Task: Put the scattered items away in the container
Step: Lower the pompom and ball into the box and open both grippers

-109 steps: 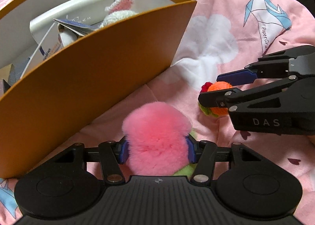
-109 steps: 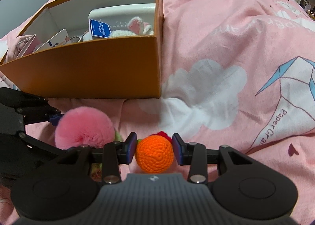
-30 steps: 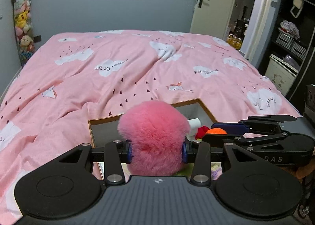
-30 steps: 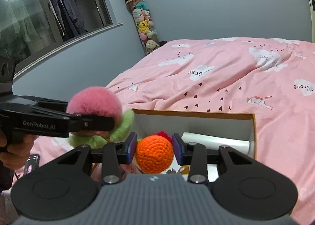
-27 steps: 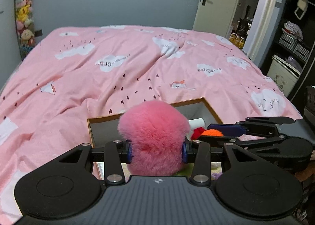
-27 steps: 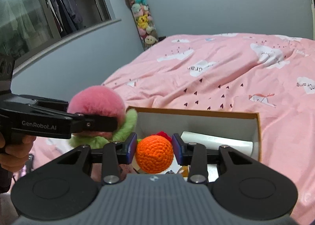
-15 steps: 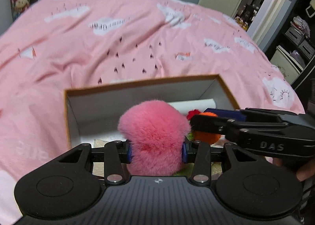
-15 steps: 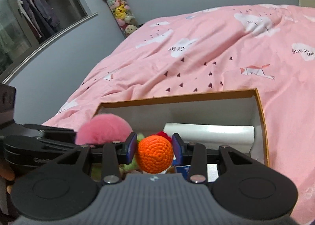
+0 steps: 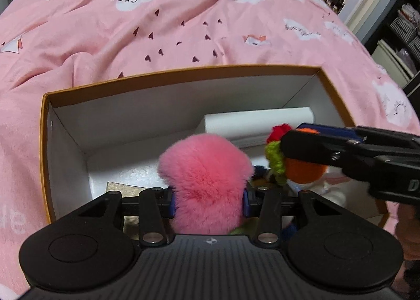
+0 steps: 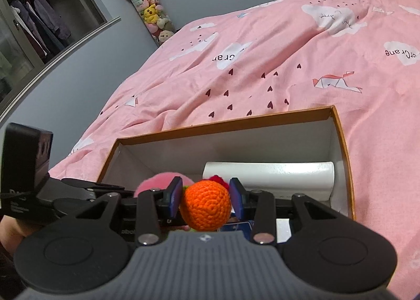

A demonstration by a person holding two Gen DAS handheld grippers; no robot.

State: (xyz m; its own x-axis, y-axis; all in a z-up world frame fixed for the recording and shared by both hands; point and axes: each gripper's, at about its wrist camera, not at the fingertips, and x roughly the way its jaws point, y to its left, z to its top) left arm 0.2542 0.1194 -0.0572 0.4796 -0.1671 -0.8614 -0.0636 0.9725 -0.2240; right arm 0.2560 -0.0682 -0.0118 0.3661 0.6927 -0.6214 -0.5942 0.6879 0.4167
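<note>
Both grippers have dropped over the box (image 9: 183,77). Left gripper (image 9: 208,199) stays clamped on pompom (image 9: 207,176); right gripper (image 10: 206,201), at 3 o'clock, on orange ball (image 10: 206,206).

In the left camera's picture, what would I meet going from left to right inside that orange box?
Box's left wall → pink fluffy ball held in the left tongs → green-and-red trim → orange crochet ball held in the right tongs.
</note>
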